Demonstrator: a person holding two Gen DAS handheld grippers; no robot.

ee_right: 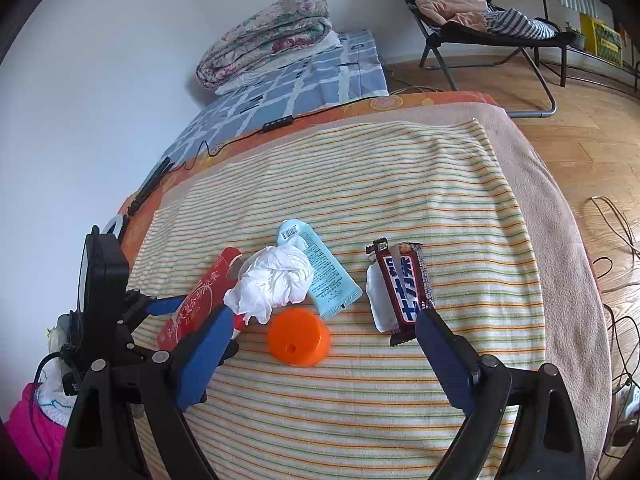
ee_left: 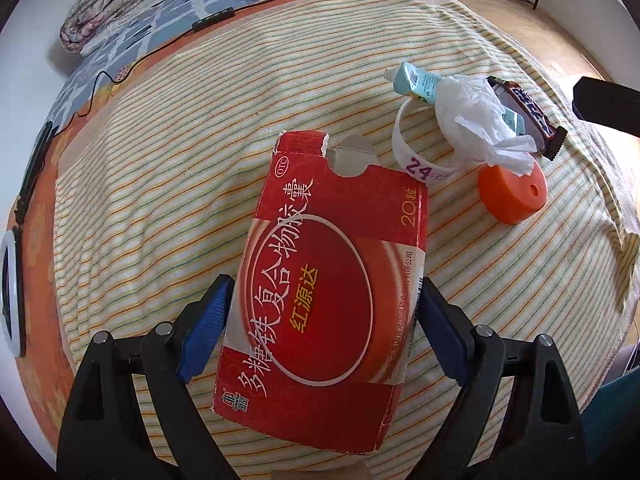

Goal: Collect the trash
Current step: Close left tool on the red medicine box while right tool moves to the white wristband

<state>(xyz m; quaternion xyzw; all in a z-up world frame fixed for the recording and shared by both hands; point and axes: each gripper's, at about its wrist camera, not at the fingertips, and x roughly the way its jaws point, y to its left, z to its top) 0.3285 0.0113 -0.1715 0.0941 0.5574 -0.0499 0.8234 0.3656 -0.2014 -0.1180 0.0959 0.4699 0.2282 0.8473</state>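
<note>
On the striped towel (ee_left: 168,184), the red medicine box (ee_left: 328,280) is straddled by the left gripper (ee_left: 324,320), whose jaws are spread wide with neither pad seen pressing. A square close across its narrow sides is advised (thin card crushes easily). Further right, the right gripper (ee_right: 324,344) is held wide and empty over the orange cap (ee_right: 298,336).
</note>
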